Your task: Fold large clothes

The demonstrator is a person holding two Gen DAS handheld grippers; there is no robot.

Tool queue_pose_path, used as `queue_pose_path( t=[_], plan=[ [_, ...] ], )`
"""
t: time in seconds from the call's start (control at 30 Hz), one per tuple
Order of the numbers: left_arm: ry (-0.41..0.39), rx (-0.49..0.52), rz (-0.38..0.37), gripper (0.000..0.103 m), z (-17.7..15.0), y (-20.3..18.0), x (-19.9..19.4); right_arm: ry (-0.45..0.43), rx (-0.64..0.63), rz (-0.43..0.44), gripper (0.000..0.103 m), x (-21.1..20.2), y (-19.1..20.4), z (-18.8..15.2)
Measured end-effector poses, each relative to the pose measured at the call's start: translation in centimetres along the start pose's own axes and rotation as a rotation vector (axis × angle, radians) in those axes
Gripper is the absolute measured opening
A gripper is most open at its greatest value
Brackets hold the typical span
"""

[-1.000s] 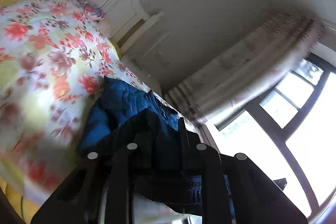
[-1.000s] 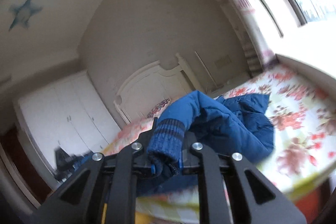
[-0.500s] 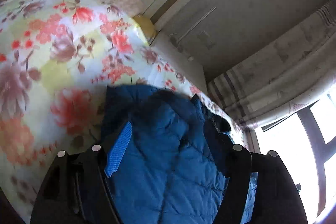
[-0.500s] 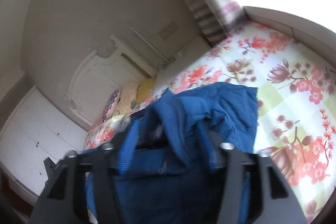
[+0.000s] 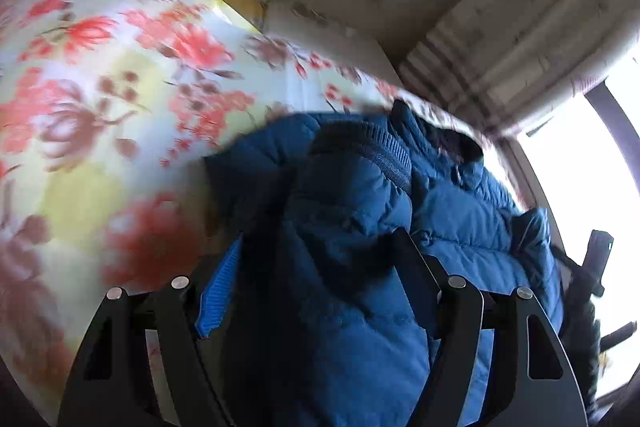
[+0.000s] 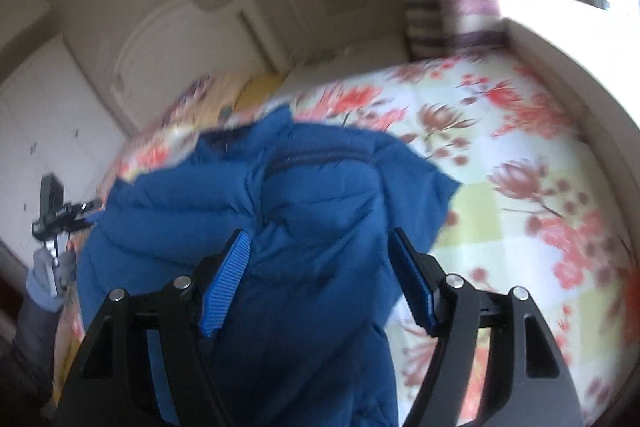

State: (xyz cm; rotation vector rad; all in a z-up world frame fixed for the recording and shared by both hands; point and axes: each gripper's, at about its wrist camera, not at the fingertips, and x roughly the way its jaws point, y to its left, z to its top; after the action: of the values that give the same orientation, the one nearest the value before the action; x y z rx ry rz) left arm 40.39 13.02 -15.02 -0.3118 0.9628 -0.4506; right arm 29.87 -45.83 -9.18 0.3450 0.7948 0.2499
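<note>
1. My left claw [image 5: 316, 279] and my right claw [image 6: 320, 275] both stand apart; their jaws have just been opening, and the blue puffer jacket [image 6: 312, 211] bulges between the pads without being pinched.
2. The jacket lies in a loose heap on the floral bedspread [image 6: 520, 167], near the bed's edge.
3. I judge it light, soft and springy; the quilted shell looks slick, so a shallow pinch may slide off.
4. The ribbed knit cuff [image 5: 372, 151] looks like the grippiest hold; a hem or shoulder seam comes next.
5. Puffy panels will spring back, so I should press each fold flat.
</note>
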Motion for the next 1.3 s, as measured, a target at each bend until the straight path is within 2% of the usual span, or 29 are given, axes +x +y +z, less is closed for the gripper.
queue_pose_path(
  t=[0.2,0.37,0.4,0.43,0.47,0.5,0.53,0.57,0.63,0.7,0.77,0.87,0.97,1.03,1.07,1.1,1.17,1.23,1.27,1.3],
  plan=[
    [0.026,0.087,-0.005,0.072,1.8,-0.5,1.3,0.091,-0.121,-0.027,0.070,2.6,0.9,1.7],
    [-0.005,0.116,-0.030,0.072,2.5,-1.1,1.8,0.070,-0.100,0.003,0.064,3.3,0.1,1.8],
    [-0.016,0.140,-0.036,0.067,2.3,-1.6,2.0,0.062,-0.097,0.004,0.063,3.4,0.1,1.6],
    [-0.026,0.172,-0.033,0.054,2.0,-2.1,2.1,0.049,-0.094,0.004,0.060,3.5,0.0,1.5],
    [-0.040,0.196,-0.003,0.052,1.8,-2.6,2.2,0.036,-0.089,0.004,0.059,3.4,0.0,1.3],
    [-0.074,0.235,0.042,0.039,1.3,-3.2,1.9,0.027,-0.083,0.003,0.055,3.3,0.0,1.3],
    [-0.098,0.258,0.055,0.023,0.9,-3.7,1.4,0.004,-0.082,0.001,0.047,2.9,0.0,1.2],
    [-0.123,0.272,0.069,0.020,0.5,-4.2,0.9,-0.011,-0.086,-0.002,0.041,2.7,0.1,1.1],
    [-0.202,0.294,0.110,0.015,-0.8,-5.8,-1.5,-0.058,-0.123,-0.020,0.018,1.5,1.1,0.7],
    [-0.263,0.315,0.104,0.015,-1.5,-7.4,-4.3,-0.095,-0.158,-0.047,0.010,0.0,2.5,0.3],
    [-0.303,0.341,0.104,0.015,-0.6,-8.9,-6.8,-0.141,-0.222,-0.071,0.008,-2.4,4.7,0.3],
    [-0.312,0.309,0.121,0.015,4.8,-10.3,-8.0,-0.191,-0.262,-0.071,0.007,-5.4,6.7,3.2],
    [-0.271,0.257,0.180,0.016,9.5,-10.2,-5.0,-0.197,-0.246,-0.112,0.007,-4.9,7.2,8.1],
    [-0.211,0.224,0.238,0.016,11.6,-9.7,-0.8,-0.146,-0.198,-0.161,0.007,-1.7,6.1,11.3],
    [-0.179,0.200,0.256,0.016,11.9,-9.5,1.5,-0.117,-0.166,-0.179,0.007,0.0,5.4,12.1],
    [-0.138,0.197,0.305,0.016,11.5,-9.1,4.5,-0.075,-0.117,-0.192,0.007,2.1,4.4,12.8],
    [-0.067,0.205,0.395,0.016,9.7,-8.1,9.0,0.008,-0.042,-0.225,0.007,6.2,2.6,12.5],
    [-0.044,0.194,0.401,0.018,8.3,-7.0,10.6,0.099,0.006,-0.266,0.009,10.0,0.8,10.5],
    [-0.063,0.177,0.391,0.019,8.2,-6.7,10.2,0.105,0.021,-0.263,0.011,10.6,0.3,9.7],
    [-0.068,0.168,0.392,0.025,8.3,-6.6,9.9,0.083,0.052,-0.230,0.013,10.6,-0.3,9.1]
  ],
)
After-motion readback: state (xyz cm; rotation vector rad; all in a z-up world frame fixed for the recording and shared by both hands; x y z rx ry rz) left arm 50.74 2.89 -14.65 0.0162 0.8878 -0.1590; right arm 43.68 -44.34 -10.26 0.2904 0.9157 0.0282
